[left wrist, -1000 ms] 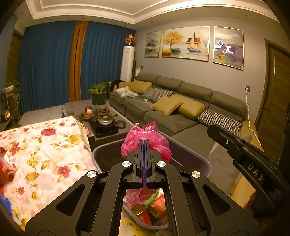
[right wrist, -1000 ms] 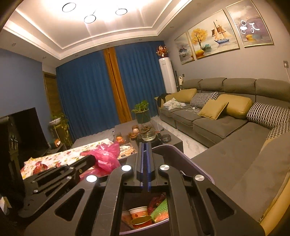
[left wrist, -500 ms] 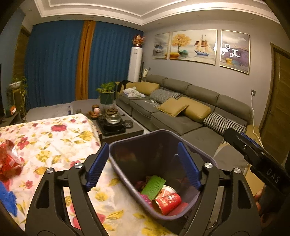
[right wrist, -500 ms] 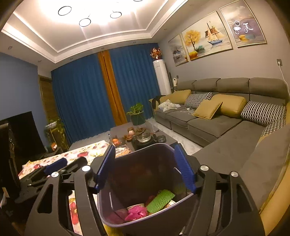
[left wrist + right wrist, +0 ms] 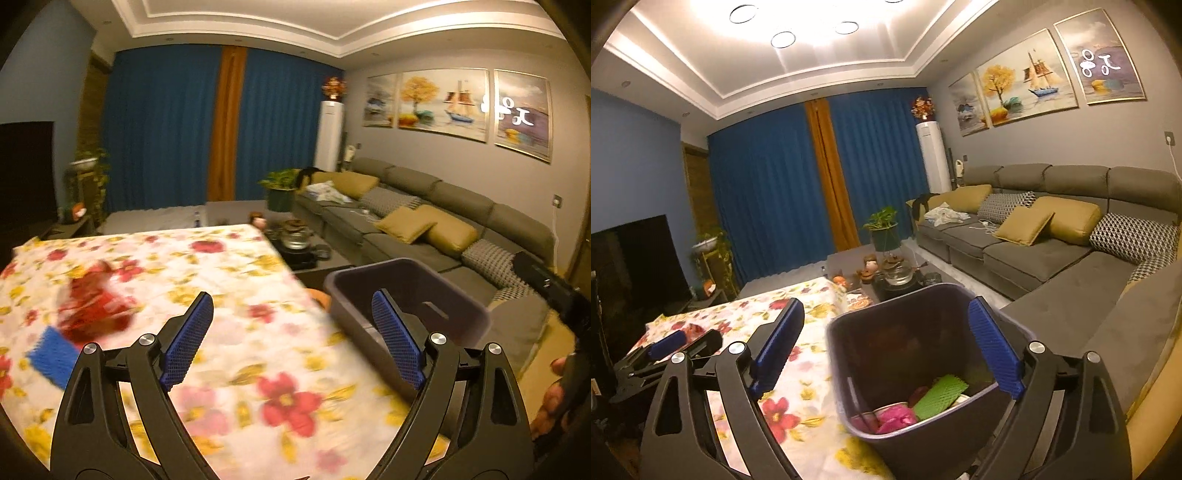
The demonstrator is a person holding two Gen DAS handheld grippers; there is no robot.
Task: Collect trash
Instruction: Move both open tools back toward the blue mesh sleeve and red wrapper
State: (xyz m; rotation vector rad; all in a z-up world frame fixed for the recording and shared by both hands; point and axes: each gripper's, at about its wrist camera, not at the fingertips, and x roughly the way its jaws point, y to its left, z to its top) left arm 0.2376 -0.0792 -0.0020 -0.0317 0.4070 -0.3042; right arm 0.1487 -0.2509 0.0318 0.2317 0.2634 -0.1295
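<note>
A dark purple bin (image 5: 846, 354) stands at the edge of the floral-cloth table (image 5: 798, 398). Inside lie a pink plastic bag (image 5: 894, 415), a green foam net (image 5: 940, 391) and other scraps. My right gripper (image 5: 886, 350) hovers over the bin's mouth, its jaws opening with nothing held between them. My left gripper (image 5: 291, 336) is over the table to the left of the bin (image 5: 406, 291), also opening and holding nothing. Ahead of it on the left, blurred, lie a red wrapper (image 5: 96, 306) and a blue piece (image 5: 51, 358) on the cloth.
A grey sofa (image 5: 1052, 251) with cushions runs along the right. Beyond the table stands a low tea table (image 5: 894, 277) with a glass kettle and a potted plant. A dark TV (image 5: 631, 266) is at the left. A hand (image 5: 554, 395) shows at the right edge.
Both grippers were shut on the pink bag above the bin; both have opened wide and the bag now lies in the bin. The left gripper has swung left over the table.
</note>
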